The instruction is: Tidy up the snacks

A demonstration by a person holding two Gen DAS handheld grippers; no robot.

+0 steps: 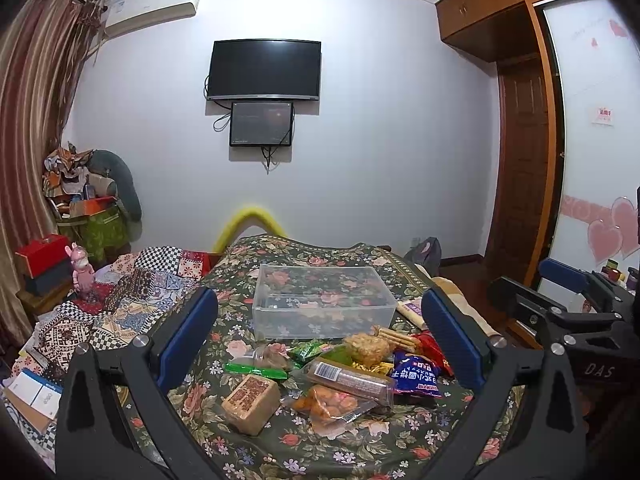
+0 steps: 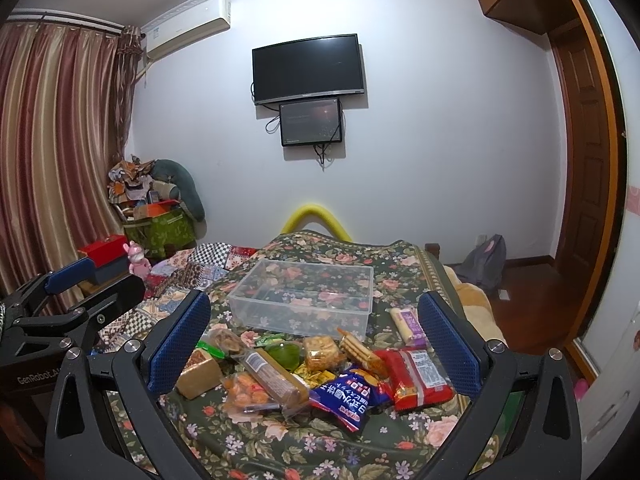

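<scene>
**Snack pile sitting dead ahead of both grippers, bin just behind it**

The snacks point(image 1: 332, 372) are lying in a loose heap on the floral bedspread point(image 1: 304, 452), w/ the clear bin point(image 1: 320, 300) standing just beyond them, apparently empty, nothing sorted yet. Pile is sitting between the bin and both sets of jaws, so any pick is going fwd and down, then onward over the near wall of the bin.

Nearest pieces differ per side. The left gripper point(image 1: 320, 344) is hanging w/ jaws wide, holding nothing; the tan block point(image 1: 250, 402) and the orange bag point(image 1: 330, 402) are lying closest to it, low centre in its view. The biscuit tube point(image 1: 352, 380) is lying w/ its long axis running left-far to right-near, diagonal across the jaw line.

The right gripper point(image 2: 316, 344) is also gaping wide and empty. In its view the blue bag point(image 2: 352, 398) and the red pack point(image 2: 420, 378) are sitting nearest, toward its right finger; the red pack's long axis is pointing roughly away from the camera, so the jaws are already straddling its short side. The white stick point(image 2: 406, 322) is lying apart, right of the bin.

Judgement: right gripper is looking better placed for the red pack, left for the tan block; the tube would probably be needing a wrist turn first.
</scene>
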